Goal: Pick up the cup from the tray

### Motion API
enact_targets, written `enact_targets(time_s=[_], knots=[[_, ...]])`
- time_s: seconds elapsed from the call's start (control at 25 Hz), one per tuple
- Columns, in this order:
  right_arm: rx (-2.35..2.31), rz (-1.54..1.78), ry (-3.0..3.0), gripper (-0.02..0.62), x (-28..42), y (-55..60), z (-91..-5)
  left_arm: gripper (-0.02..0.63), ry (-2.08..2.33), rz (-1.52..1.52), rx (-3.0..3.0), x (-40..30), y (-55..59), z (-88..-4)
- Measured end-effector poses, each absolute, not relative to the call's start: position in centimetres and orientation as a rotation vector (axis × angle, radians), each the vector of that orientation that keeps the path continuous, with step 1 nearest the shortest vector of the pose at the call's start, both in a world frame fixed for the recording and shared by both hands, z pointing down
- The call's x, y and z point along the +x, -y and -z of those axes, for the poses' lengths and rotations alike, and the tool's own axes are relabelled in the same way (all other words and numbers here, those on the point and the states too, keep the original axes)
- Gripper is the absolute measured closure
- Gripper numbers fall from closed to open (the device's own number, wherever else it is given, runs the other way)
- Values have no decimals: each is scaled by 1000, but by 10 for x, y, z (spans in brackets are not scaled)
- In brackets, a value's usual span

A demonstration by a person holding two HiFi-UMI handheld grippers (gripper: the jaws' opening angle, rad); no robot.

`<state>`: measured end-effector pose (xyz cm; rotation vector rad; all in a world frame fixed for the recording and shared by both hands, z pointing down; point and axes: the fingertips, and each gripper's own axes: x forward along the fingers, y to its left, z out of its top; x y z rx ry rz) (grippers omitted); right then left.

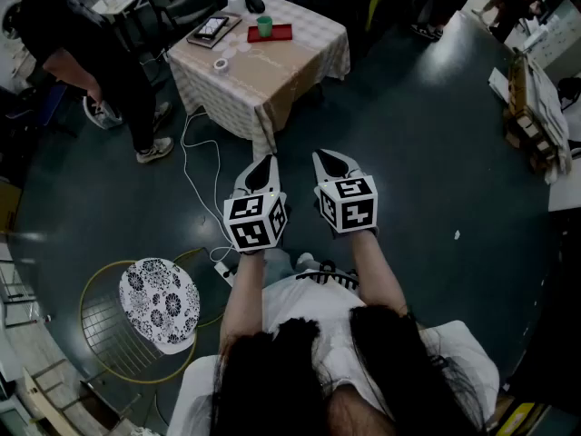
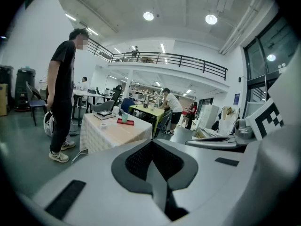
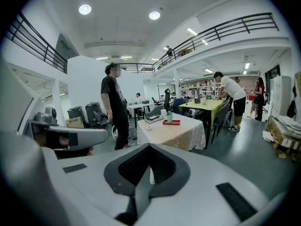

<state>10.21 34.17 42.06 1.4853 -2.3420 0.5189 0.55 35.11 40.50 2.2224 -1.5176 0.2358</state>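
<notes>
A green cup [image 1: 264, 26] stands on a red tray [image 1: 278, 34] at the far side of a table with a checked cloth [image 1: 272, 84]. Both grippers hang in the air over the dark floor, well short of the table and pointing toward it. My left gripper [image 1: 266, 163] is shut with nothing in it, and my right gripper [image 1: 328, 158] beside it is shut and empty too. The left gripper view shows the cup [image 2: 124, 117] on the tray [image 2: 125, 122] far ahead of the jaws [image 2: 153, 143]. The right gripper view shows the cup [image 3: 170, 117] and tray [image 3: 171, 122] beyond its closed jaws [image 3: 149, 148].
A person in black [image 1: 82, 53] stands at the table's left. On the table lie a tape roll [image 1: 221, 64], a tablet on a tray [image 1: 213, 28] and a white cup [image 1: 236, 1]. A white cable [image 1: 195, 180] runs over the floor. A patterned stool [image 1: 159, 302] stands at my left.
</notes>
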Motion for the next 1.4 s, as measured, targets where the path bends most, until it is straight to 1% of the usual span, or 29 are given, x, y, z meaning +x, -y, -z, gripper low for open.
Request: enact_targets(time_s=[0.4, 0.8, 0.84, 0.92, 0.96, 1.0, 1.16, 1.4], knots=[[1469, -510, 2350, 584, 109, -344, -419, 601, 1549, -244, 2211, 11, -354, -402], [1406, -519, 2475, 575, 94, -336, -412, 601, 1578, -247, 2206, 1, -350, -401], [1396, -515, 2491, 547, 93, -336, -411, 601, 1581, -247, 2204, 0, -350, -402], [1371, -521, 2532, 443, 88, -332, -407, 601, 1583, -246, 2204, -3, -345, -403], [1359, -520, 2550, 406, 86, -329, -405, 601, 1581, -243, 2206, -4, -340, -403], [1351, -513, 2561, 387, 83, -325, -404, 601, 1578, -241, 2210, -5, -335, -403], [1350, -502, 2550, 367, 74, -302, -410, 601, 1556, -249, 2228, -12, -309, -407], [1362, -495, 2534, 359, 64, -253, -409, 601, 1527, -232, 2234, -20, -257, -408]])
